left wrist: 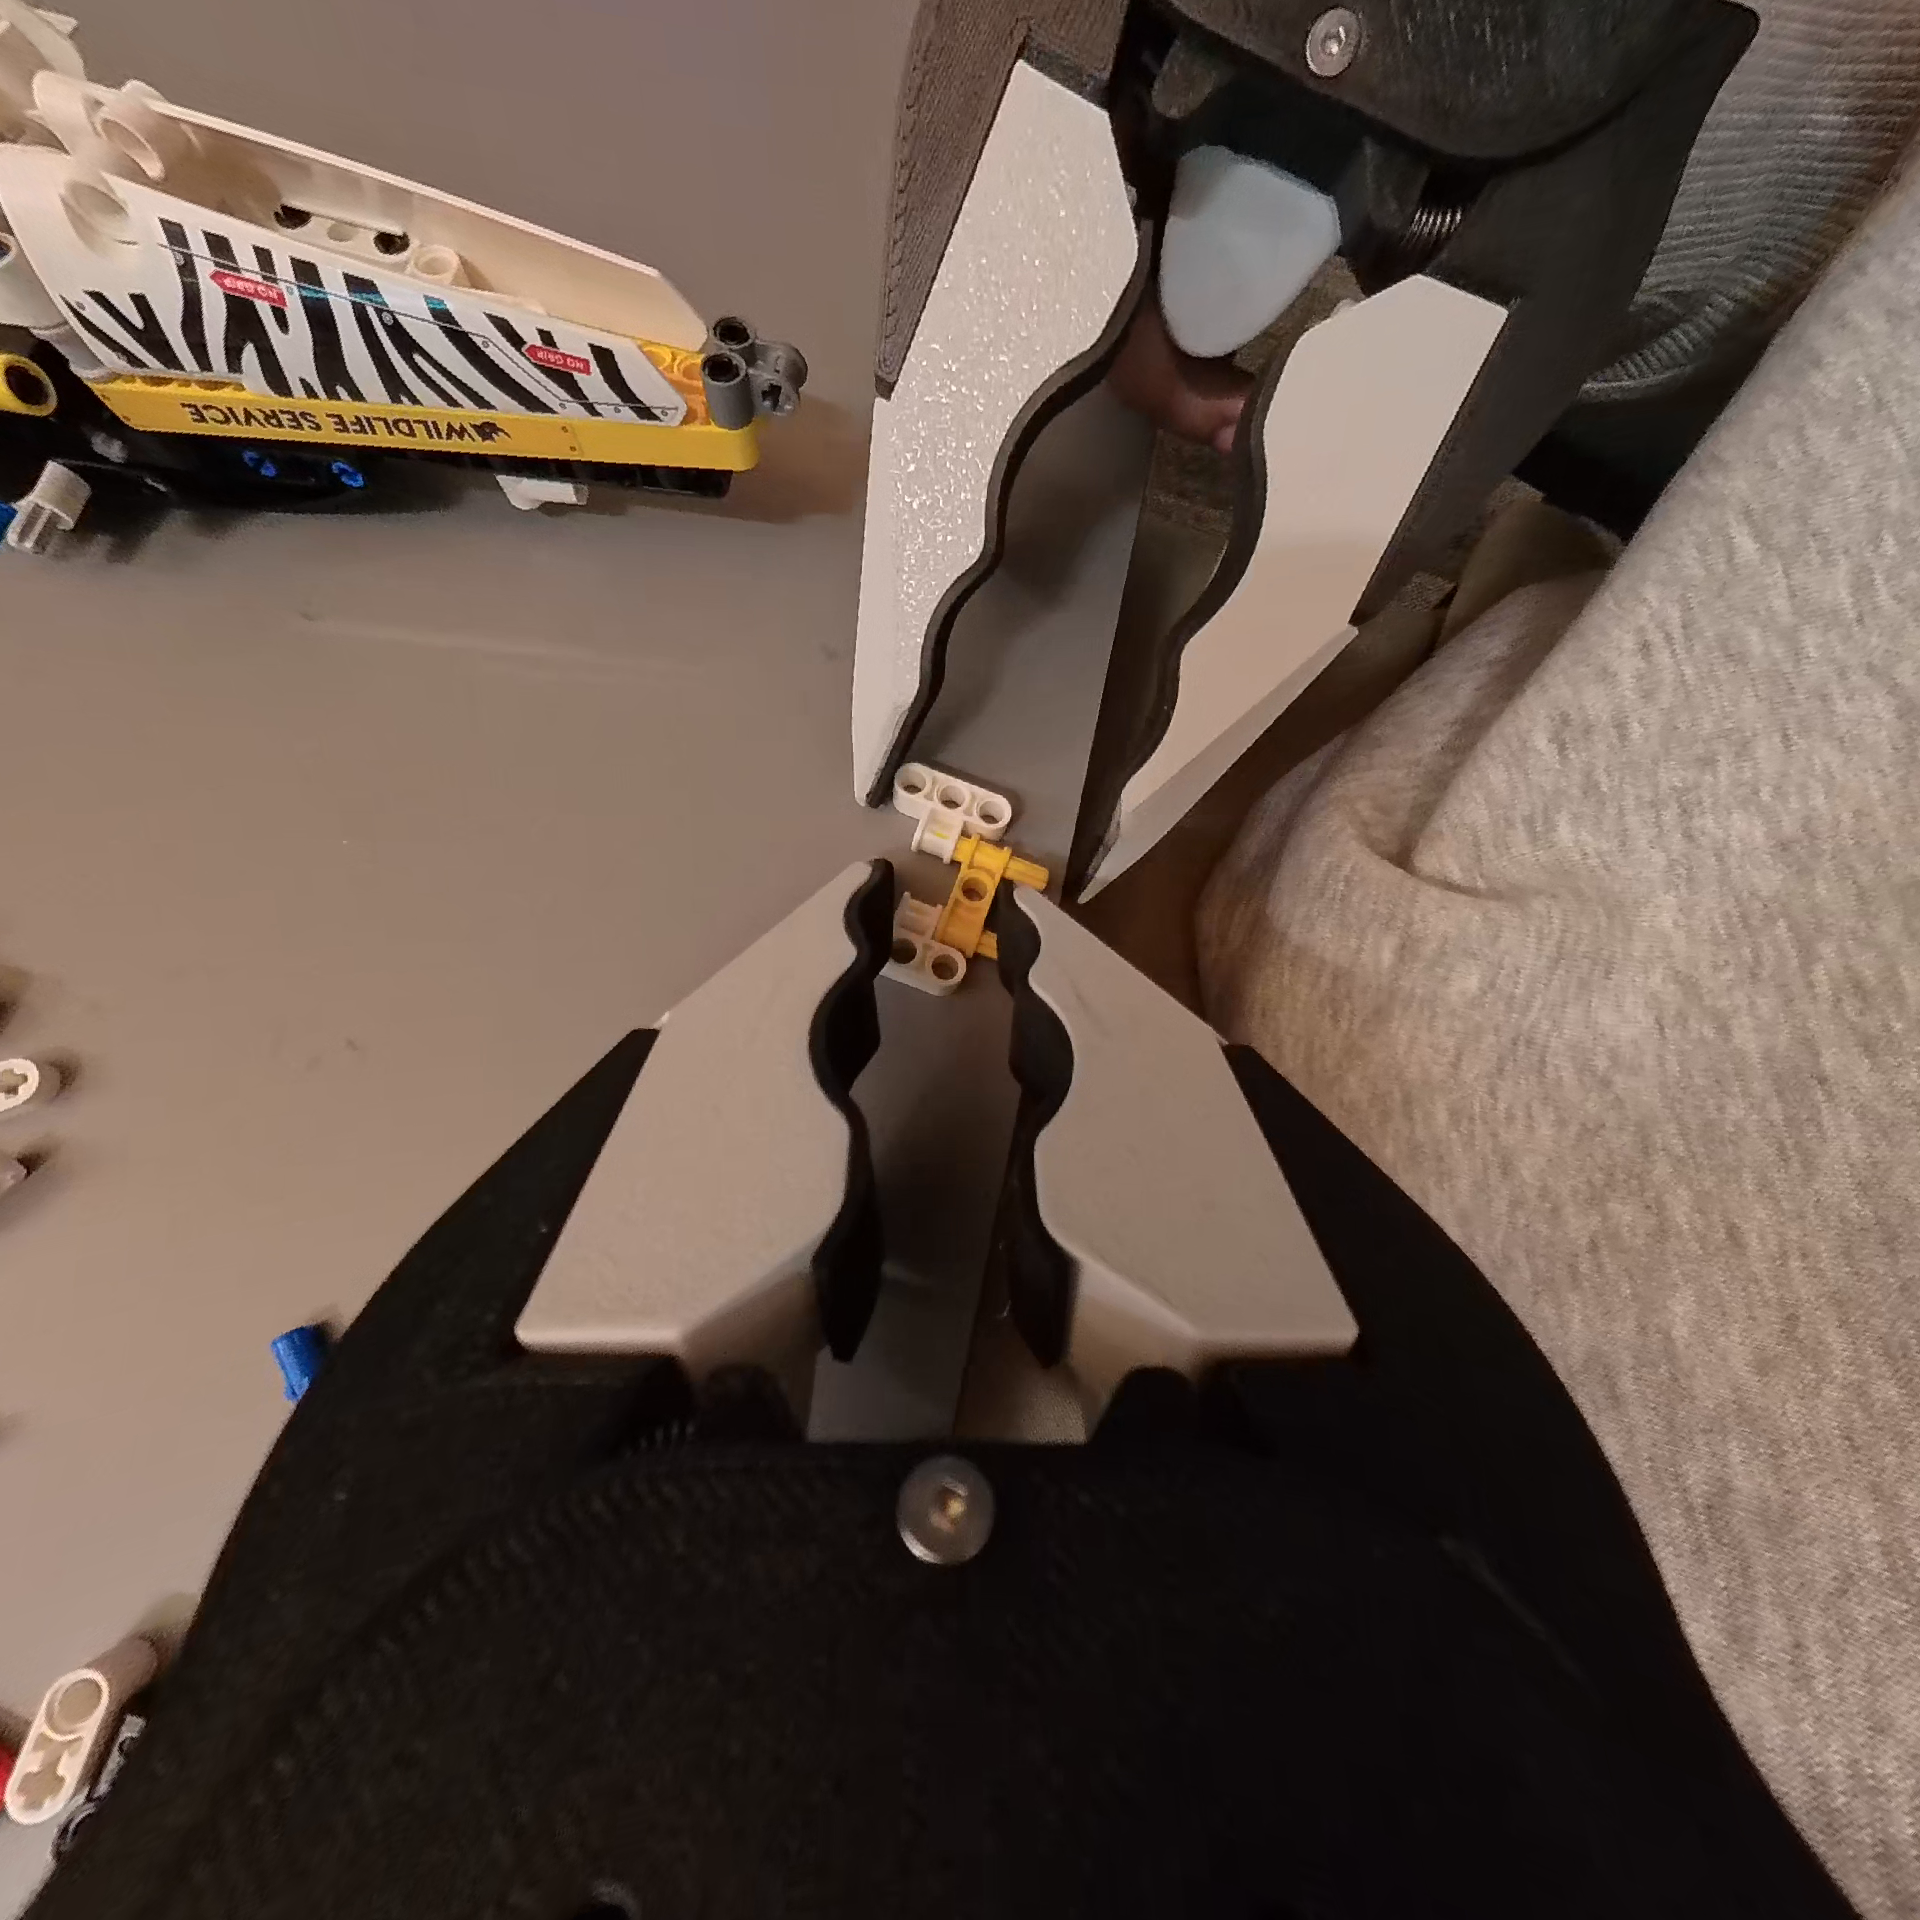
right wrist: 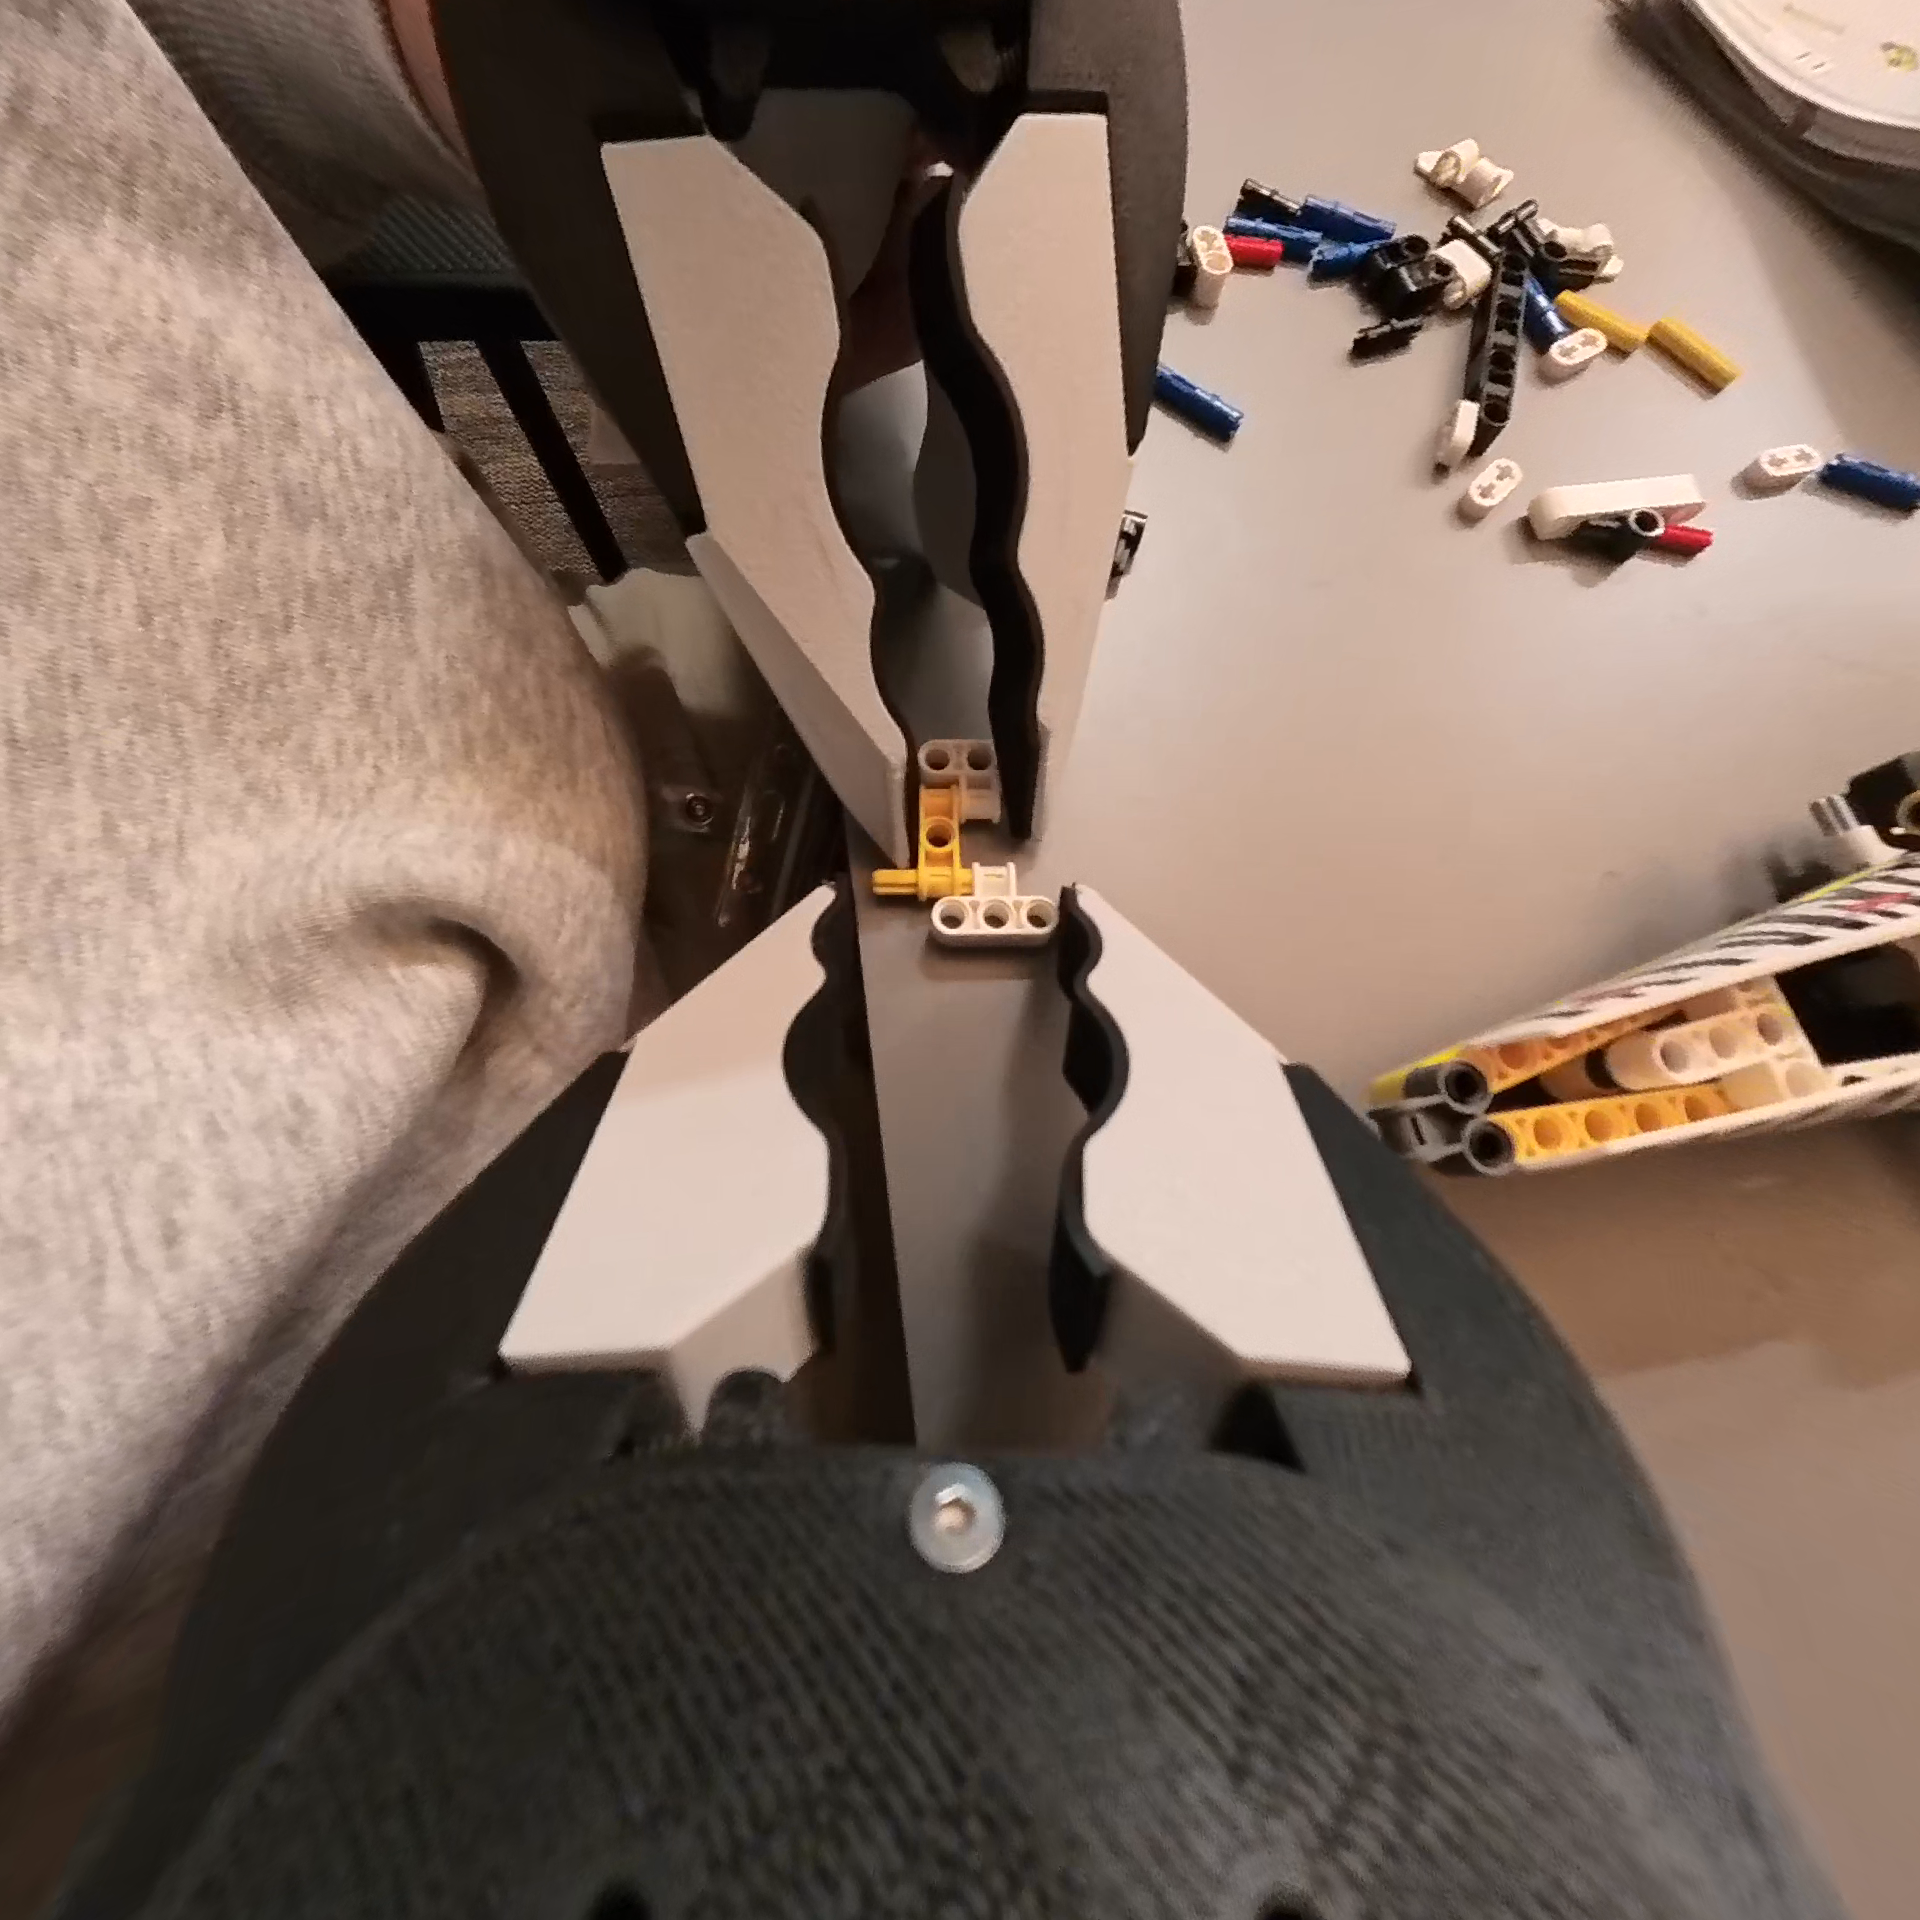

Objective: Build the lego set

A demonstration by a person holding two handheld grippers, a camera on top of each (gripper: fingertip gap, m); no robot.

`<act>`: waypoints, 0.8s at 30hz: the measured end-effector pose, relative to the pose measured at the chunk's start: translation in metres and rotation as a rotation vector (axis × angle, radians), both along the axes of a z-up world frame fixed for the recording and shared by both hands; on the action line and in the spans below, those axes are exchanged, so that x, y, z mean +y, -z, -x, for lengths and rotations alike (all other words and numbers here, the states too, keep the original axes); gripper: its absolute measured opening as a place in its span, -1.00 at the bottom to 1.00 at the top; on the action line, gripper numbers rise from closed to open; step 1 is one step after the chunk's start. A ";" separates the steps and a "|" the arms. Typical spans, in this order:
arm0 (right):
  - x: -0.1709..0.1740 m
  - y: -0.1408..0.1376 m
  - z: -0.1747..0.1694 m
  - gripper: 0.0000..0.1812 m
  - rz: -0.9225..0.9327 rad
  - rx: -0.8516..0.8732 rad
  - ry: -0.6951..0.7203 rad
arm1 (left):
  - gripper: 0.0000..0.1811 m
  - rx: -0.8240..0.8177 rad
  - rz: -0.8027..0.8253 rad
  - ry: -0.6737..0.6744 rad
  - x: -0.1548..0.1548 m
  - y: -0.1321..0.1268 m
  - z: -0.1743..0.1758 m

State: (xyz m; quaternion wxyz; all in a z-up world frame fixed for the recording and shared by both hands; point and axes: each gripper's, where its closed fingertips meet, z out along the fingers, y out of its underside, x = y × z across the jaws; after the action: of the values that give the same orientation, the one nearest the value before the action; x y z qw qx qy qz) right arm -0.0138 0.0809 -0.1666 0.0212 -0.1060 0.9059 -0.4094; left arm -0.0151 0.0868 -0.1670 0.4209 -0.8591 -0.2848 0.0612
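A small Lego sub-assembly hangs between my two grippers, which face each other tip to tip above the grey table. It is a yellow connector (left wrist: 975,888) (right wrist: 940,844) with a white piece (left wrist: 925,961) (right wrist: 956,764) at one end and a white three-hole beam (left wrist: 951,800) (right wrist: 994,917) at the other. My left gripper (left wrist: 951,904) (right wrist: 961,821) is shut on the white piece and the yellow connector. My right gripper (right wrist: 954,899) (left wrist: 982,842) stands open around the three-hole beam, which touches one fingertip only.
The zebra-striped white and yellow model (left wrist: 364,343) (right wrist: 1662,1049) lies on the table (left wrist: 520,727). Several loose blue, black, white and yellow pieces (right wrist: 1455,270) lie scattered beyond it. A person's grey sleeve (left wrist: 1558,1039) (right wrist: 208,727) is close beside the grippers.
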 end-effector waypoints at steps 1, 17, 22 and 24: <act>0.000 0.000 0.000 -0.58 0.000 0.001 0.002 | -0.80 0.000 0.000 0.000 0.000 0.000 0.000; 0.001 -0.006 0.003 -0.63 0.023 -0.052 0.023 | -0.77 -0.016 -0.005 0.011 -0.001 0.000 -0.003; 0.002 -0.003 0.003 -0.63 0.006 -0.020 0.023 | -0.64 -0.040 -0.020 0.023 -0.002 -0.002 -0.009; 0.003 -0.003 0.003 -0.65 0.005 -0.023 0.023 | -0.62 -0.032 -0.004 0.011 -0.007 -0.002 -0.009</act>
State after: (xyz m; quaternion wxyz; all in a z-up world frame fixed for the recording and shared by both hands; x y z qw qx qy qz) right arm -0.0164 0.0834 -0.1640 0.0268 -0.0908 0.9058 -0.4130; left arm -0.0062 0.0797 -0.1655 0.4181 -0.8607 -0.2870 0.0445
